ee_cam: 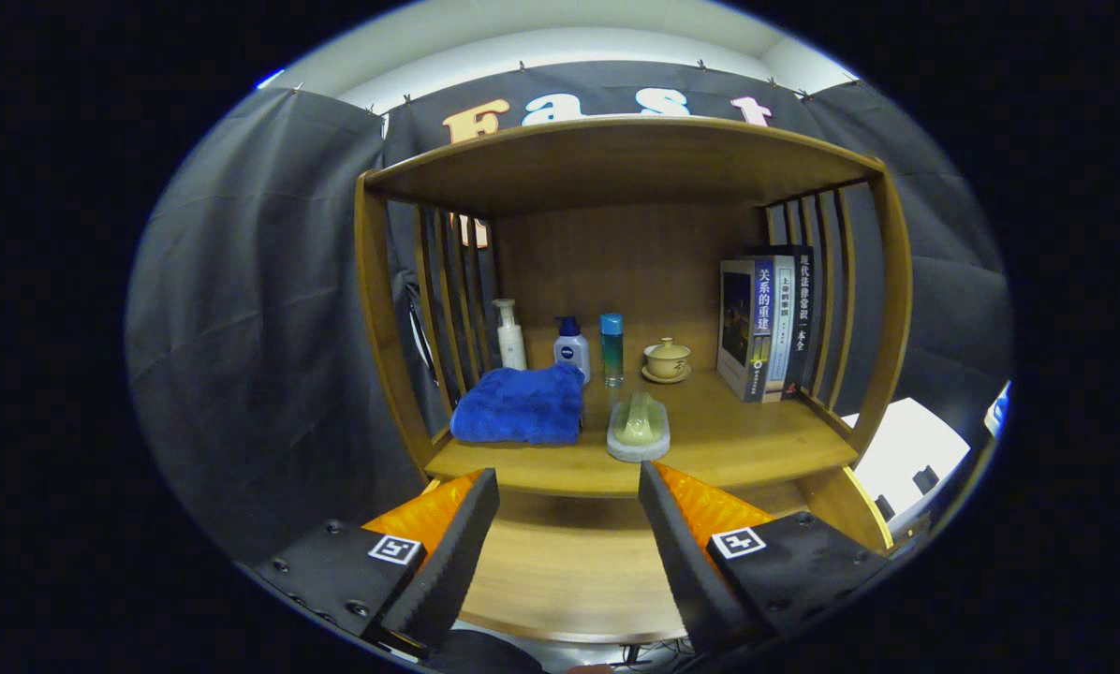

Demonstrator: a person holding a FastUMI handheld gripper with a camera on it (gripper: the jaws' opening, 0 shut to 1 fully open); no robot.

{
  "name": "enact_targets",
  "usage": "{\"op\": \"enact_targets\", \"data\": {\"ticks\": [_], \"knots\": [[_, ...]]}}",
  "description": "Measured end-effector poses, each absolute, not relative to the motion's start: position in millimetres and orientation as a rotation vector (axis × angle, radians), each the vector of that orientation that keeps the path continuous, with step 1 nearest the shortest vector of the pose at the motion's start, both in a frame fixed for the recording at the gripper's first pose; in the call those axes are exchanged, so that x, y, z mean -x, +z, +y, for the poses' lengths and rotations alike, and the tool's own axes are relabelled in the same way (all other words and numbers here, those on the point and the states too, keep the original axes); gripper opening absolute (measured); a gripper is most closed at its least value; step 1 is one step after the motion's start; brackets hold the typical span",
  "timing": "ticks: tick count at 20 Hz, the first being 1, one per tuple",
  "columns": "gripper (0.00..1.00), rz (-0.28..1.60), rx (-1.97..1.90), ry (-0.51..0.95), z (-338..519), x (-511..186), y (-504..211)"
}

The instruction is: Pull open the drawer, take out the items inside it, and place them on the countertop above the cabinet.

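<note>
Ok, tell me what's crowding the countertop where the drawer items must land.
The tool is open, holding nothing. On the countertop, a blue towel and a soap dish sit just beyond its fingers; bottles, a lidded cup and books stand behind. Bare wood shows between dish and books.

Two upright books point(766, 328), lidded teacup point(667, 358)
</note>
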State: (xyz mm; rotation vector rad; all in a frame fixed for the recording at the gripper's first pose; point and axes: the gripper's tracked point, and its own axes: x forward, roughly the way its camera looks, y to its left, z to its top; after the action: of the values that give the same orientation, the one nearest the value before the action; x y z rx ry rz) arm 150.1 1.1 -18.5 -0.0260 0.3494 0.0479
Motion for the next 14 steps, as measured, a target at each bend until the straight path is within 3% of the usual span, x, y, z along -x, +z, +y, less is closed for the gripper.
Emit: {"op": "enact_targets", "data": {"ticks": [14], "knots": [[0.97, 0.203, 0.066, -0.022, -25, -59, -64]]}}
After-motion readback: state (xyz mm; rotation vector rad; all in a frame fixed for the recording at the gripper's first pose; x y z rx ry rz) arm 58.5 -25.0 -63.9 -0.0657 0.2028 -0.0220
